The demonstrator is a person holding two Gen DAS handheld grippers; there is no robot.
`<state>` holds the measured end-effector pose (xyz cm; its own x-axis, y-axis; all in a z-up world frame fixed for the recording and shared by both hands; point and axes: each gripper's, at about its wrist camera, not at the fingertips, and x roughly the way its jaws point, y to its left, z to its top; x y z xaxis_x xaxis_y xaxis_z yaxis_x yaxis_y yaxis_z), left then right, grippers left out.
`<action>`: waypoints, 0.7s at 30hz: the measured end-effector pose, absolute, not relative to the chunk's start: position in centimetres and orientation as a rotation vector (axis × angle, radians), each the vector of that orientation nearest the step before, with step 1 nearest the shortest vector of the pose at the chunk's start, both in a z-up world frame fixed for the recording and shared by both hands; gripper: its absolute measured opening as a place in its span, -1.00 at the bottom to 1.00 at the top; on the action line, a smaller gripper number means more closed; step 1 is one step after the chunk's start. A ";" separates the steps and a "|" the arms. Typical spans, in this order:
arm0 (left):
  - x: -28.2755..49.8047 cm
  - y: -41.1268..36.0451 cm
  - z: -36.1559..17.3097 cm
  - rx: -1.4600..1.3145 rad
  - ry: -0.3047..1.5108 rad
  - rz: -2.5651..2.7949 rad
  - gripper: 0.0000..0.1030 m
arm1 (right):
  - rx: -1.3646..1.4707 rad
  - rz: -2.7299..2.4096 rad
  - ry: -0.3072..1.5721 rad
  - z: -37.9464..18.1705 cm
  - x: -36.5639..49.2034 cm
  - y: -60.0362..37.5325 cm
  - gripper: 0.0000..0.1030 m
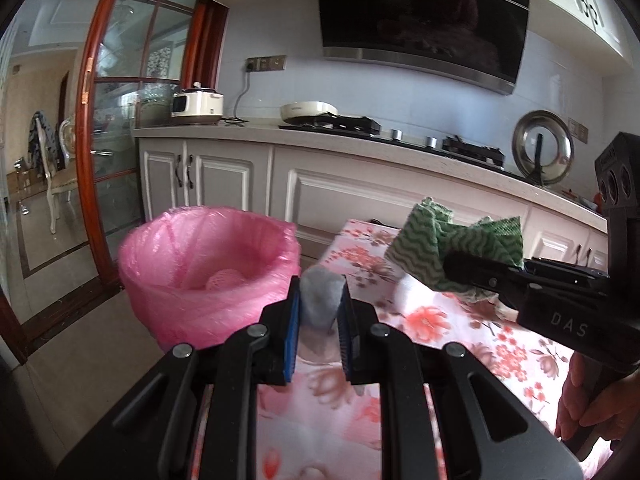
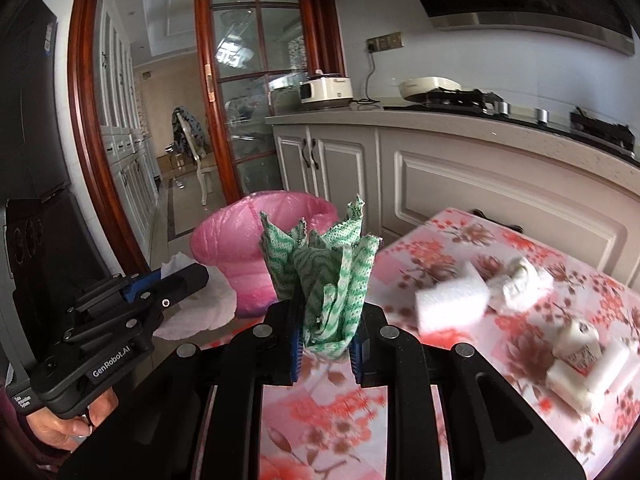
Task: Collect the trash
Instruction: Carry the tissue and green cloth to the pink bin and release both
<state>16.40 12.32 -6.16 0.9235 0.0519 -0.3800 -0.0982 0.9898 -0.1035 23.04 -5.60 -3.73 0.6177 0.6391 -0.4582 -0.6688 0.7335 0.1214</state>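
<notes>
My left gripper (image 1: pixel 319 304) is shut on a crumpled white tissue (image 1: pixel 320 300) at the left edge of the floral table (image 1: pixel 440 328), next to the pink-lined trash bin (image 1: pixel 208 272). In the right wrist view that gripper (image 2: pixel 180 276) holds the tissue (image 2: pixel 200 304) beside the bin (image 2: pixel 256 248). My right gripper (image 2: pixel 326 332) is shut on a green-and-white patterned cloth (image 2: pixel 328 276), held above the table (image 2: pixel 360 408). The left wrist view shows the cloth (image 1: pixel 452 248) in that gripper (image 1: pixel 456 268).
On the table at the right lie a white foam block (image 2: pixel 450 300), a crumpled white paper (image 2: pixel 516 280), a small white bottle (image 2: pixel 578 344) and white packets (image 2: pixel 592 376). White kitchen cabinets (image 1: pixel 360 184) with a stove (image 1: pixel 400 132) stand behind. A glass door (image 1: pixel 120 120) is at left.
</notes>
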 end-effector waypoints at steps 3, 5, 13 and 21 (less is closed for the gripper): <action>16.7 13.7 -5.7 -0.116 0.368 0.103 -0.68 | -0.060 0.786 0.488 -3.2 24.1 -3.7 -0.60; 17.1 15.1 -5.2 -0.118 0.352 0.128 -0.68 | -0.062 0.799 0.473 -2.9 24.7 -2.6 -0.60; 19.9 19.9 -3.6 -0.103 0.302 0.192 -0.68 | -0.068 0.857 0.432 -1.6 28.0 2.5 -0.60; 24.6 25.6 -3.7 -0.116 0.289 0.253 -0.68 | -0.067 0.882 0.480 -2.8 32.6 7.4 -0.59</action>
